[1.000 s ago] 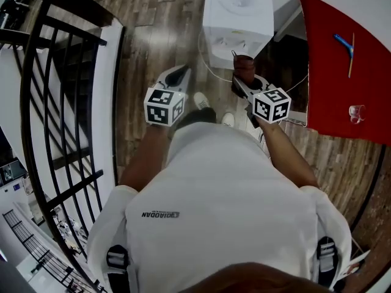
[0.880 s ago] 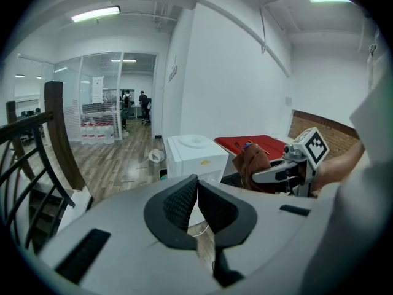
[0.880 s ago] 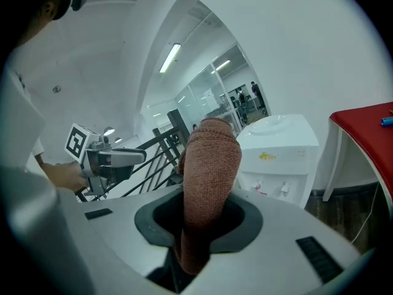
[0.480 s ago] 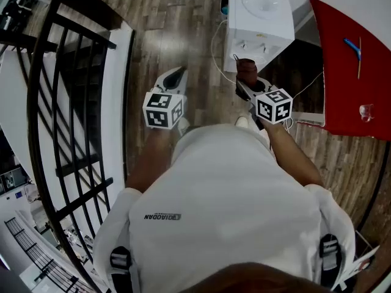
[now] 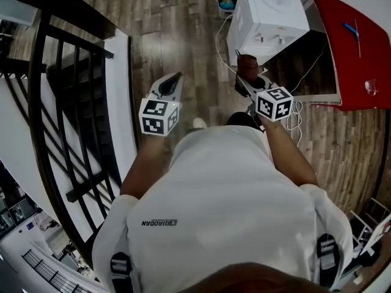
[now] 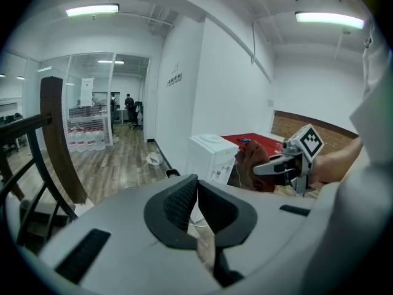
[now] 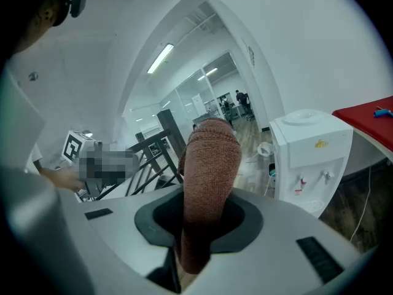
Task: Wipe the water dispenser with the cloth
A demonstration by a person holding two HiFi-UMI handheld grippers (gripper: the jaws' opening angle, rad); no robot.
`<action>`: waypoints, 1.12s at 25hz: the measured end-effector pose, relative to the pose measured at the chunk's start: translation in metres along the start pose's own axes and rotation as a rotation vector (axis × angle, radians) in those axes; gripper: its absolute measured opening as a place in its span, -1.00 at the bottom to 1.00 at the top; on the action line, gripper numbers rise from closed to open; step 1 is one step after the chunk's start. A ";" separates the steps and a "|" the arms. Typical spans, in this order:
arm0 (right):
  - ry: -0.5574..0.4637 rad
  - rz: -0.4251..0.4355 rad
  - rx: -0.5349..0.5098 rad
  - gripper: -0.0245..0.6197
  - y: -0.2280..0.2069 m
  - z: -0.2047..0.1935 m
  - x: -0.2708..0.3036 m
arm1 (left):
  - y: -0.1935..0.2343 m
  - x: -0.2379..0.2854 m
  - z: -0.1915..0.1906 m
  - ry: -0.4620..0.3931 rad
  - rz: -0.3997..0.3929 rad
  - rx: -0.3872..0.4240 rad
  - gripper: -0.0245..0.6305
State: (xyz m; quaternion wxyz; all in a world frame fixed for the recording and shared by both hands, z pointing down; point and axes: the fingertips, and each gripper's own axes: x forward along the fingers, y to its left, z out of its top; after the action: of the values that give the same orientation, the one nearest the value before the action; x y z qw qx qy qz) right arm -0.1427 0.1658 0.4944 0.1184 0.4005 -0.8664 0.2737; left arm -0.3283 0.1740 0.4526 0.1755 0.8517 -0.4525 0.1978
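Since a second ago the water dispenser [image 5: 269, 11] has slid from 12 toward 1 o'clock in the head view, still apart from us; our right gripper [image 5: 244, 83] clamps the cloth [image 5: 246, 66], our left gripper [image 5: 175, 78] is closed on nothing. We judge this the approach: next we must carry the cloth onto the casing

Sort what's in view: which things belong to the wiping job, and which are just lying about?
Job in hand:
water dispenser
brown cloth, clamped in the right gripper
left gripper, shut and empty

Just lying about:
red table with a blue item on it
stair railing
white cable on the floor
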 end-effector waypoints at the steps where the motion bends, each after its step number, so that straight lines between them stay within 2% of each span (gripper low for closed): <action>1: 0.000 -0.015 -0.004 -0.72 0.005 0.001 0.004 | 0.007 -0.003 -0.001 -0.001 -0.008 -0.001 -0.92; 8: 0.045 -0.057 -0.025 -0.72 0.026 -0.010 0.023 | 0.032 0.001 -0.012 -0.005 -0.058 -0.030 -0.92; 13: 0.066 -0.038 -0.033 -0.72 0.034 -0.015 0.041 | 0.041 0.005 -0.010 0.006 -0.098 -0.018 -0.92; 18: 0.108 -0.048 -0.061 -0.72 0.028 -0.008 0.079 | 0.077 0.017 0.000 0.028 -0.081 -0.019 -0.92; 23: 0.090 -0.099 -0.044 -0.72 0.002 0.011 0.115 | 0.110 0.041 0.029 0.036 -0.081 0.029 -0.92; 28: 0.056 -0.151 -0.007 -0.72 -0.034 0.037 0.136 | 0.126 0.081 0.073 0.030 -0.121 0.092 -0.92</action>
State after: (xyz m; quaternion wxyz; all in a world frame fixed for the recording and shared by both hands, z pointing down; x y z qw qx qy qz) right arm -0.2052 0.0409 0.5342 0.1643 0.4563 -0.8311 0.2722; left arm -0.3796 0.0159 0.4454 0.1548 0.8815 -0.3881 0.2201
